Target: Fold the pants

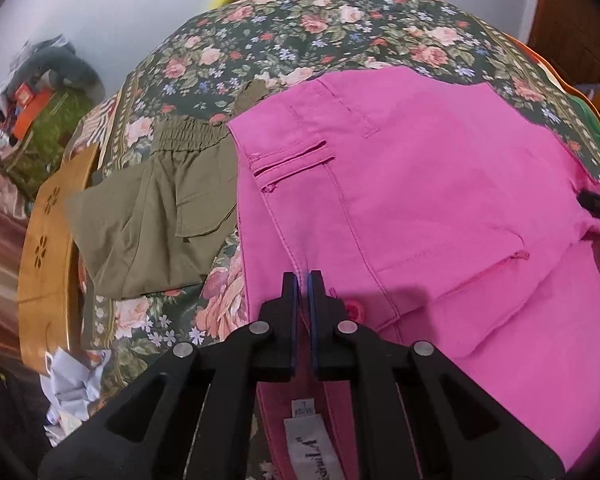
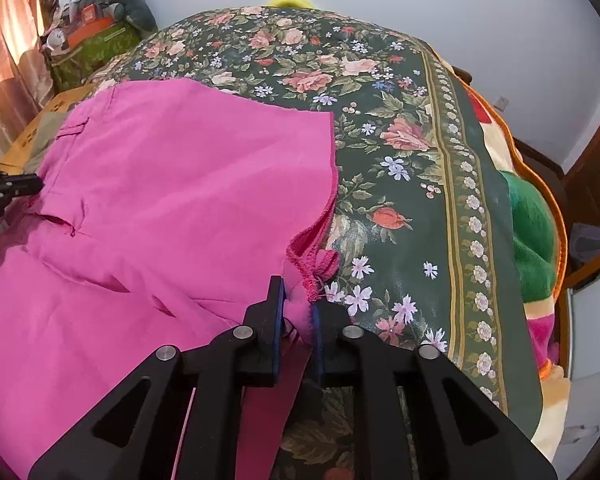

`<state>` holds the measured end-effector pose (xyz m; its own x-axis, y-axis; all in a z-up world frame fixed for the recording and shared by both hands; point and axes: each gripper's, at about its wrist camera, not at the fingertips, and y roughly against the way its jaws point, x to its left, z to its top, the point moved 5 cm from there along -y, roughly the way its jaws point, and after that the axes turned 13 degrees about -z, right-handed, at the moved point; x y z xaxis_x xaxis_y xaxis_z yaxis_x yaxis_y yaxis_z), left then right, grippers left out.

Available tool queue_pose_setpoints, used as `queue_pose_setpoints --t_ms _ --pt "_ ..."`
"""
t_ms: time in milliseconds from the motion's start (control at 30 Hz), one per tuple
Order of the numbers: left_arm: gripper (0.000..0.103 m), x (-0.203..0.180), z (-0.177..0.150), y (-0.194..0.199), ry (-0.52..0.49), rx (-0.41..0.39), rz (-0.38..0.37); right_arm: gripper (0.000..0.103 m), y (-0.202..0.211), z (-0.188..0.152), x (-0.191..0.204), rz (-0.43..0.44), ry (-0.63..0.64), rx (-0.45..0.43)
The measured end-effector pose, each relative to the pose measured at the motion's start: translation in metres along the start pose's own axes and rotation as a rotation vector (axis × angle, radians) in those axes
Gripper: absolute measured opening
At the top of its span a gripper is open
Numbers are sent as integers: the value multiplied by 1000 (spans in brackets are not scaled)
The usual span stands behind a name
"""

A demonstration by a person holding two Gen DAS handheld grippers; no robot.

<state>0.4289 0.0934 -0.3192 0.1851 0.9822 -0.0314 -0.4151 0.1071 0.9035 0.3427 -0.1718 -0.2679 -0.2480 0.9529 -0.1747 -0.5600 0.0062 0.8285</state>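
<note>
Nearest the left wrist camera, a white label (image 1: 306, 444) sewn inside the waistband of the pink pants (image 1: 420, 208) shows between the arms of the left tool (image 1: 303, 280), whose fingers are pressed together on the waistband edge. Those pants lie spread over a floral bedspread (image 1: 300, 32) on the bed, back pockets facing up. Just beside them on the left lies an olive-green garment (image 1: 152, 216) with an elastic waist, and past it a wooden board (image 1: 48, 240) with cut-out flower shapes. Crumpled paper (image 1: 72, 392) sits at the bed's near left edge. On the right wrist view, the right tool (image 2: 298, 300) pinches the stitched hem corner of the pink pants (image 2: 172, 184), lifting it slightly off the floral bedspread (image 2: 400, 184). Beyond the bedspread's right border hangs an orange-edged blanket (image 2: 536, 240)
</note>
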Motion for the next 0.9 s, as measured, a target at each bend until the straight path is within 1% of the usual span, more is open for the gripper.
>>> queue_pose_setpoints --t_ms 33,133,200,233,300,333,400,433,500,533,600,667,733,900 --pt "7 0 -1 3 -6 -3 -3 16 3 0 -3 -4 -13 -14" --pt "8 2 -2 13 -7 -14 -5 27 12 1 -9 -22 -29 -34" --pt "11 5 -2 23 5 -38 -6 41 20 3 -13 -25 -41 -49" --pt "13 7 0 27 17 -49 -13 44 24 5 -15 -26 -47 -62" --pt "21 12 4 36 44 -75 -28 50 36 10 -18 -34 -52 -97" --pt "23 14 7 42 58 -95 -33 52 42 13 -19 -39 -50 -114" --pt "36 18 13 51 68 -129 -27 62 53 20 -20 -51 -47 -148" --pt "39 20 17 57 69 -149 -22 65 59 25 -20 -57 -46 -172" --pt "54 20 24 65 61 -178 -18 74 69 33 -20 -70 -45 -213" --pt "57 21 27 68 59 -191 -15 77 74 37 -20 -75 -44 -233" --pt "62 23 34 73 54 -205 -13 85 81 48 -18 -80 -41 -268" --pt "64 24 40 74 53 -211 -18 86 85 60 -17 -79 -41 -294" --pt "65 27 48 75 61 -222 -26 86 83 69 -14 -69 -44 -301" --pt "65 40 69 68 95 -222 -43 86 65 91 -12 -20 -72 -279"
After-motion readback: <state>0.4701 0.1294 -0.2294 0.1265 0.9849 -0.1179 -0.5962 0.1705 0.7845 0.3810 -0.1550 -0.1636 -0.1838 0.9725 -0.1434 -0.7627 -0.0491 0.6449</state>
